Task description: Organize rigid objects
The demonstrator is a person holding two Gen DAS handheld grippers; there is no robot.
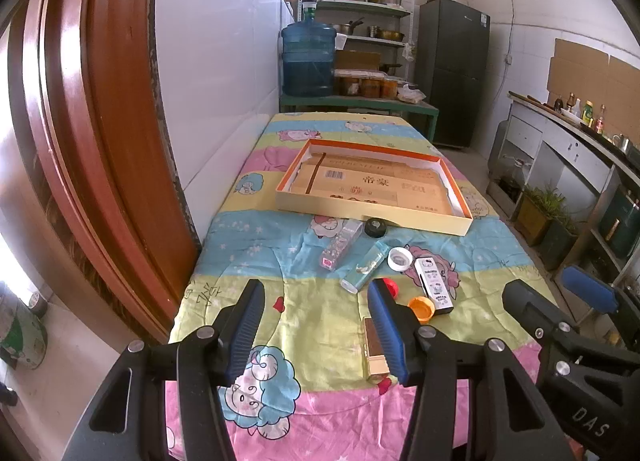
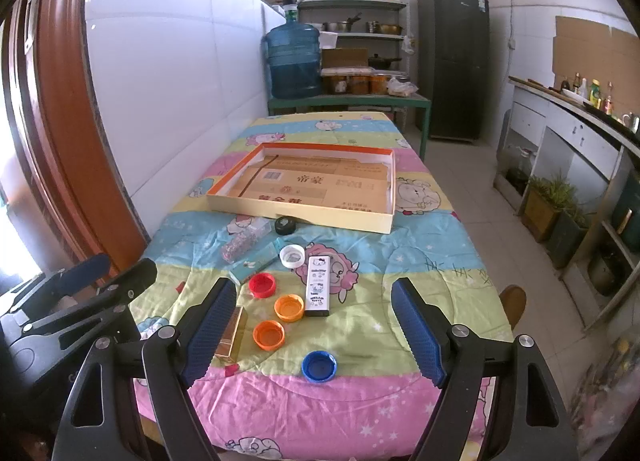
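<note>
On the table [image 2: 420, 269], under a cartoon-print cloth, largest item first: one shallow tray [image 2: 384, 223], cream walls, orange rim, lined with flattened cardboard and otherwise holding nothing I can see. It sits at the far half of the table.

Just in front of the tray, in a loose cluster towards me:
- clear tube [image 2: 244, 239] with speckled contents, lying on its side;
- teal box [image 2: 256, 263], lying flat, just beside the tube;
- white cartoon-cat case [image 2: 318, 285], lying flat;
- gold box [image 2: 231, 335], nearest me, partly hidden behind my right tool's inner finger;
- black round tin [image 2: 285, 226], almost against the tray wall;
- white cap [image 2: 292, 256]; red cap [image 2: 262, 285]; two orange caps [image 2: 289, 307] and [image 2: 269, 335]; blue cap [image 2: 319, 366], nearest the table edge.

Tools: left gripper [image 1: 316, 327] has its jaws fairly wide apart, nothing between them, hovering over bare cloth. Right gripper [image 2: 316, 331] likewise spread wide and holding nothing, with the caps showing between its fingers but below them, untouched.

Step in hand, as I judge it: the start, nothing sorted yet. Next I would lower one tool over a single near item, probably the gold box or a cap, close squarely on it, and carry it into the tray. Caps are low and call for a steep approach.
</note>
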